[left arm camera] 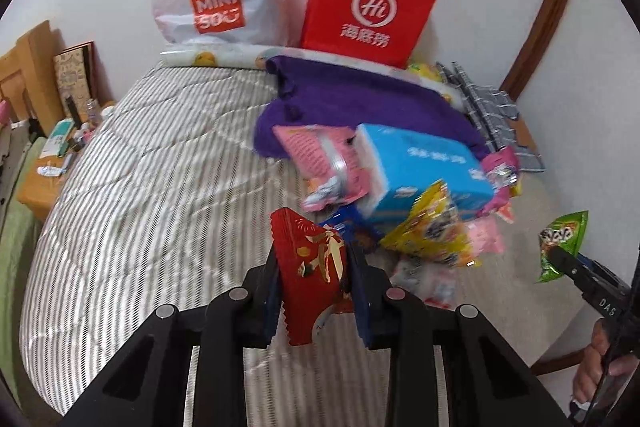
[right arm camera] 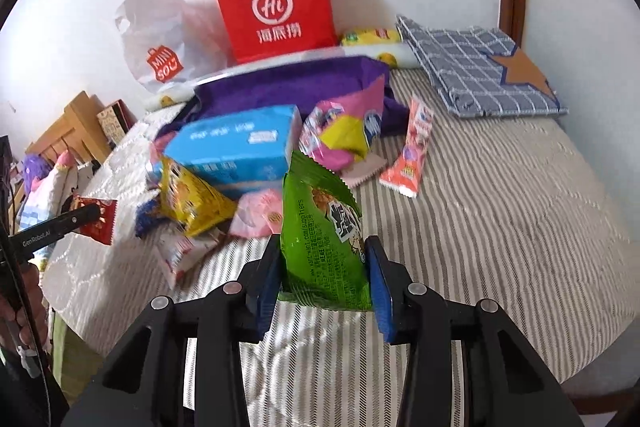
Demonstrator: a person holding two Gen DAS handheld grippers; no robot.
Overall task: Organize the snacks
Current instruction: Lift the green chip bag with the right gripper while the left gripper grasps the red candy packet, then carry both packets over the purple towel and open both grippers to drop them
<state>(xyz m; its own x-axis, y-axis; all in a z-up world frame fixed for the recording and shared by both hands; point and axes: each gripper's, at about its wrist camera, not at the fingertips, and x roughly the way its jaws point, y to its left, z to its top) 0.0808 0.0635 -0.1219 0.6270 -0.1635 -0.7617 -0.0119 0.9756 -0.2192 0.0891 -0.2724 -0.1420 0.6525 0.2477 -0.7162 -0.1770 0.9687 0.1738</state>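
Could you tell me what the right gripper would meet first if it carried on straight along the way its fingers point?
Probably the snack pile: the right gripper, shut on the green snack packet, points toward the blue box and pink packet. Depth is uncertain.

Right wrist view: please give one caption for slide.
Right gripper holds a green snack packet above the striped bed.
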